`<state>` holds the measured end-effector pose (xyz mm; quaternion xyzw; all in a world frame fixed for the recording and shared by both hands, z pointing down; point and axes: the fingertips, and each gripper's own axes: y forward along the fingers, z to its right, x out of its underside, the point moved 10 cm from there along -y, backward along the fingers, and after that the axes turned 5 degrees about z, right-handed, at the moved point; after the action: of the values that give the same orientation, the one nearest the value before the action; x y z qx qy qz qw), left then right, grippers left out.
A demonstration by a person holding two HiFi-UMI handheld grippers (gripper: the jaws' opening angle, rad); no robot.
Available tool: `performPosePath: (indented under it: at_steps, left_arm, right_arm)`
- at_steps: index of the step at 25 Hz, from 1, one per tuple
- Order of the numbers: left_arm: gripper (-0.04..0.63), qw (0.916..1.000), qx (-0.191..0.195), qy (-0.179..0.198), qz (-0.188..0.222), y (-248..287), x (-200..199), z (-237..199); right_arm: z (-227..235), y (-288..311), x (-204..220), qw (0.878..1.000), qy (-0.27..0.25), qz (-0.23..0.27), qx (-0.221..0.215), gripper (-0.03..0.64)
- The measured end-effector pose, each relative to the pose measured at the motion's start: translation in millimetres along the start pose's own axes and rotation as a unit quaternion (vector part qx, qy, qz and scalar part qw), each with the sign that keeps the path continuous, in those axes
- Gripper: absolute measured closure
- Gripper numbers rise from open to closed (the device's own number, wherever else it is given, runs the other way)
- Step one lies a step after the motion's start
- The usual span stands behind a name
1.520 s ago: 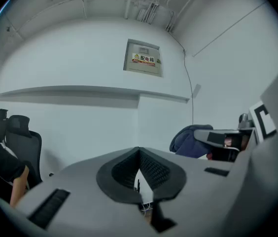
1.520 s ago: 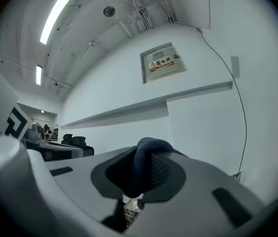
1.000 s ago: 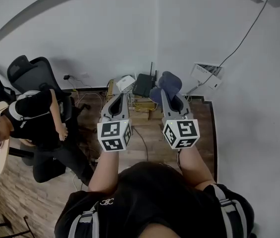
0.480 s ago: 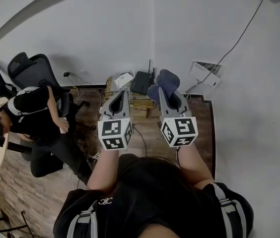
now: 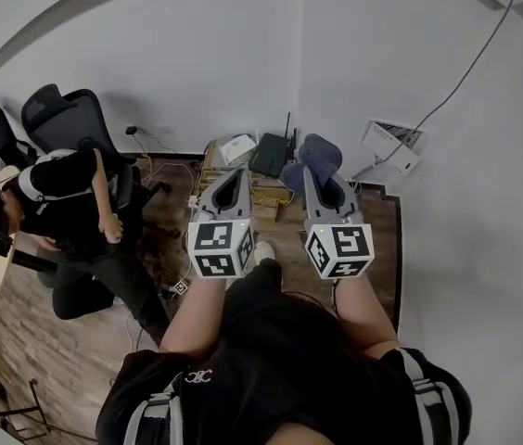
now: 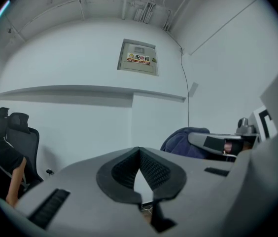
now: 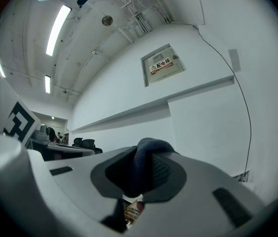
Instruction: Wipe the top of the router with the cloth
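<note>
The black router (image 5: 268,155), with an upright antenna, sits on a low stand by the wall, in the head view only. My right gripper (image 5: 311,169) is shut on a dark blue cloth (image 5: 317,153), which bunches out past the jaw tips just right of the router. In the right gripper view the cloth (image 7: 142,164) fills the gap between the pads. My left gripper (image 5: 235,178) is held beside it, just left of the router, shut with nothing in it. Its pads (image 6: 149,169) meet at the tip. The cloth (image 6: 182,141) shows at the right of the left gripper view.
A white box (image 5: 235,148) lies left of the router, with cables and a cardboard box (image 5: 264,202) below it. A seated person (image 5: 62,213) and an office chair (image 5: 61,119) are at the left. A white panel (image 5: 392,144) leans on the right wall.
Both grippers stay almost where they were, side by side before the router. The seated person has shifted a little, and a shoe now shows between my arms.
</note>
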<state>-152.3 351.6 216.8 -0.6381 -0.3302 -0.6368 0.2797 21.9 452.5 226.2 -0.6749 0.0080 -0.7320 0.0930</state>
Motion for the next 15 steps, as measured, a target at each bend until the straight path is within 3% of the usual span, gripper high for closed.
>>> performPosePath:
  at_steps: [15]
  left_arm:
    - [0.6, 0.9991, 0.0, -0.039, -0.017, 97, 30, -36]
  right_arm:
    - [43, 84, 34, 0.999, 0.011, -0.024, -0.03, 0.592]
